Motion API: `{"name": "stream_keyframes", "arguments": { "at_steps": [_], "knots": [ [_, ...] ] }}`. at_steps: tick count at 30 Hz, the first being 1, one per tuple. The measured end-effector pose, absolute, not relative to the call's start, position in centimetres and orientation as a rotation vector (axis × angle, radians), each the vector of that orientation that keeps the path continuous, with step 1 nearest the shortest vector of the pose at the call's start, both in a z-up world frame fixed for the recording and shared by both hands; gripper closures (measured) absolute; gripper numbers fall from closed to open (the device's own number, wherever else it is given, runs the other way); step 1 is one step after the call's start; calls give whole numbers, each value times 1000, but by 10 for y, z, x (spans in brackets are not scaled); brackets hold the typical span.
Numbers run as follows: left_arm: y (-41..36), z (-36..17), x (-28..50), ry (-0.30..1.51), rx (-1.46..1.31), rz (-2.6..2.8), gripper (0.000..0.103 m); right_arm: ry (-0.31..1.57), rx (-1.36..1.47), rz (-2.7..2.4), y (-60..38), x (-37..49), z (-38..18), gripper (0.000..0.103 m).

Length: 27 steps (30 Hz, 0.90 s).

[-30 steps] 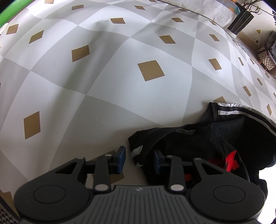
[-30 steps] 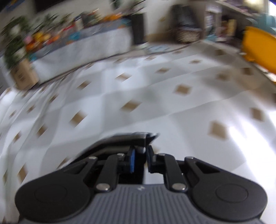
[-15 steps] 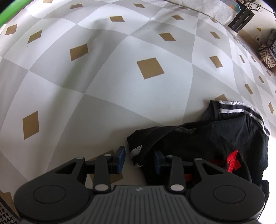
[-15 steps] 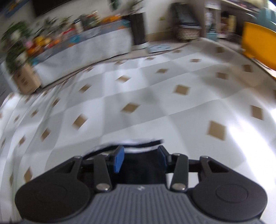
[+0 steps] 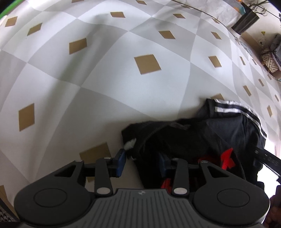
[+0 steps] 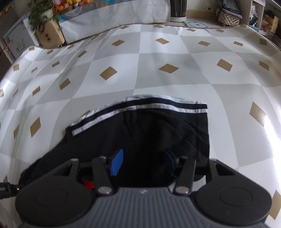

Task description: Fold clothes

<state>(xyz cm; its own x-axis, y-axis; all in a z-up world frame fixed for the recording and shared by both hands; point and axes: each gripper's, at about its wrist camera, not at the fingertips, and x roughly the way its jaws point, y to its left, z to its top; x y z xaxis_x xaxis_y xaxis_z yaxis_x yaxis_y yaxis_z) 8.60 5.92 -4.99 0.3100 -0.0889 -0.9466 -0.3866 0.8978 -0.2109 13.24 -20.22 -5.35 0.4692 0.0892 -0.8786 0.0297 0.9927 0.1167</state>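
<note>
A black garment point(image 5: 219, 133) with white stripes along one hem and a red print point(image 5: 227, 157) lies bunched on the grey-and-white checkered cloth point(image 5: 87, 87). My left gripper point(image 5: 141, 163) points down at its near left corner. Its jaws are opening, with the cloth's edge between the blue pads and the left pad point(image 5: 121, 163) clear of the fabric. In the right wrist view the same garment point(image 6: 158, 126) lies with its striped hem point(image 6: 140, 107) on the far side. My right gripper point(image 6: 143, 163) hovers just over the black fabric, jaws opening, gripping nothing.
The checkered cloth point(image 6: 175, 57) stretches far on all sides. At the back stand a cardboard box with a plant point(image 6: 50, 36), a long draped bench point(image 6: 114, 15), a dark bin point(image 6: 177, 8) and a patterned basket point(image 6: 228, 16). Shelves fill the far right corner.
My right gripper was shut on a raised black edge; it has let go, spread its jaws and sunk toward the garment, which now lies down. The left jaws stand slightly wider.
</note>
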Motion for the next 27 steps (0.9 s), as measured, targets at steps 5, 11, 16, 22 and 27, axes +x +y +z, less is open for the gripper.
{"name": "stream_keyframes", "arguments": {
  "at_steps": [5, 11, 16, 22, 27],
  "knots": [
    [52, -56, 89, 1258, -409, 207, 64, 1111, 30, 48, -193, 133, -69, 52],
    [56, -54, 92, 1249, -463, 217, 64, 1100, -22, 9, -200, 132, -72, 38],
    [55, -54, 94, 1248, -465, 219, 63, 1084, 13, -123, -222, 134, -72, 37],
    [48, -50, 95, 1241, -456, 194, 62, 1050, 55, -346, -255, 134, -72, 36],
    [36, -48, 96, 1242, -437, 150, 57, 1045, 108, -478, -278, 132, -70, 39]
  ]
}}
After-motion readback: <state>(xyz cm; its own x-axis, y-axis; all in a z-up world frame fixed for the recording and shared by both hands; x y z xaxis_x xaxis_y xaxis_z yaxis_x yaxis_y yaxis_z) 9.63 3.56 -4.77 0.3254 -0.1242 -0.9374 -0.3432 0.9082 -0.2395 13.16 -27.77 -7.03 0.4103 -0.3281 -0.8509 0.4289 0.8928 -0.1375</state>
